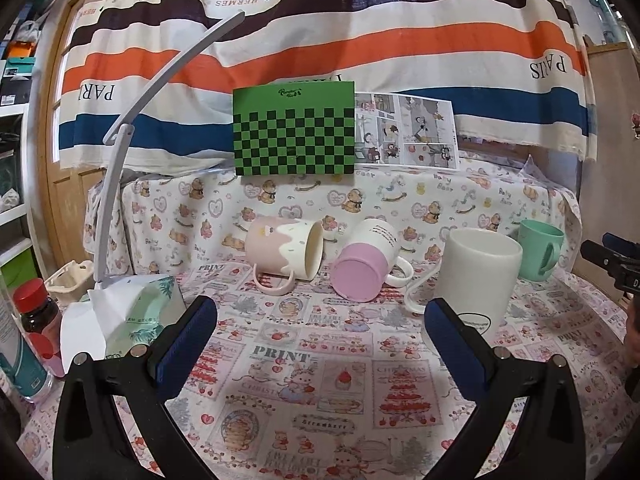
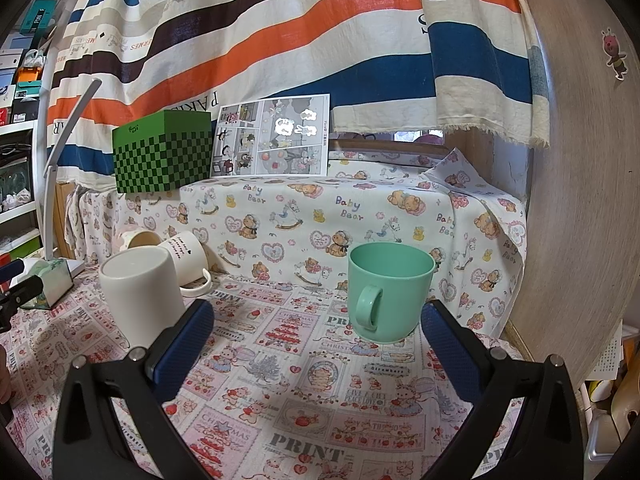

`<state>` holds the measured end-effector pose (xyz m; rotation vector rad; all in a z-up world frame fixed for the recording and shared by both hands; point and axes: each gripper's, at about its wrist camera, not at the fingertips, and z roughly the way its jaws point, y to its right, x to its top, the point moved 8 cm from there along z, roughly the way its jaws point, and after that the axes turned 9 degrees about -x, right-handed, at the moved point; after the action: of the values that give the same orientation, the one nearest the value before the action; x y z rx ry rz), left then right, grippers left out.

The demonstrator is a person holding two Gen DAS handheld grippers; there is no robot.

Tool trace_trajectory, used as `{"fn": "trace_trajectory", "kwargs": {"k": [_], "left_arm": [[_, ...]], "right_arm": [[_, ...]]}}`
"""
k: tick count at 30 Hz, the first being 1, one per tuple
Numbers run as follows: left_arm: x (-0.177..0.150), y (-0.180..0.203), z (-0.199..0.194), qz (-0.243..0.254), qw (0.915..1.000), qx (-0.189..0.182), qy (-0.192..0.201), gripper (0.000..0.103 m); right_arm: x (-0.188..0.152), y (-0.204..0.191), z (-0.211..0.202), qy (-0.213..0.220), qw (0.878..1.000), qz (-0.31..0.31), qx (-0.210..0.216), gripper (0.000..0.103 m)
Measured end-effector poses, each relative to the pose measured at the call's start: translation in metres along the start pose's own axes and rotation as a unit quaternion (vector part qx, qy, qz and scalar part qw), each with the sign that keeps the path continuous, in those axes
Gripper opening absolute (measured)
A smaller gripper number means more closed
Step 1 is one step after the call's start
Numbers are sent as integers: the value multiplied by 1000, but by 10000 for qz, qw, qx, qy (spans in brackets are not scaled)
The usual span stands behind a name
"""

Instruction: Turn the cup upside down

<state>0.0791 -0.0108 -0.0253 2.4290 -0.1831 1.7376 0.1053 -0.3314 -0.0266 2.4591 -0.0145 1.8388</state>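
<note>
Along the table [image 1: 320, 360], from its left edge, stood a red-capped bottle [image 1: 34, 312], a tissue pack [image 1: 136, 316] and the foot of a white lamp [image 1: 116, 184]. Nearer the middle, toward the back edge, two mugs lay on their sides: a pink drip mug [image 1: 280, 248] with its mouth facing right, and a lilac-bottomed mug [image 1: 366, 266] showing its base to the camera. Right of them a tall white cup [image 1: 478, 276] appeared to stand mouth down already. Farthest right, near the back right corner, the green cup [image 2: 388, 292] stood upright, mouth up, handle toward the camera.

The likely risks were these: a pinch on the thin rim or the handle could let the green cup twist or slip mid-turn, and a wide swing could knock the white cup just to its left.

The left gripper [image 1: 320, 340] hung with jaws spread and nothing between them, the fallen mugs well ahead. The right gripper [image 2: 316, 344] was also spread and empty; the green cup sat just beyond its fingertips, closer to the right finger [image 2: 452, 344], not yet between the jaws.
</note>
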Motion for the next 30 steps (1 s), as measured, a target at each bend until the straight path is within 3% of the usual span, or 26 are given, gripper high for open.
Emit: {"fn": "trace_trajectory", "kwargs": {"k": [30], "left_arm": [[-2, 1, 0, 11, 10000, -26, -1, 103]], "right_arm": [[0, 0, 0, -4, 10000, -1, 0, 103]]}}
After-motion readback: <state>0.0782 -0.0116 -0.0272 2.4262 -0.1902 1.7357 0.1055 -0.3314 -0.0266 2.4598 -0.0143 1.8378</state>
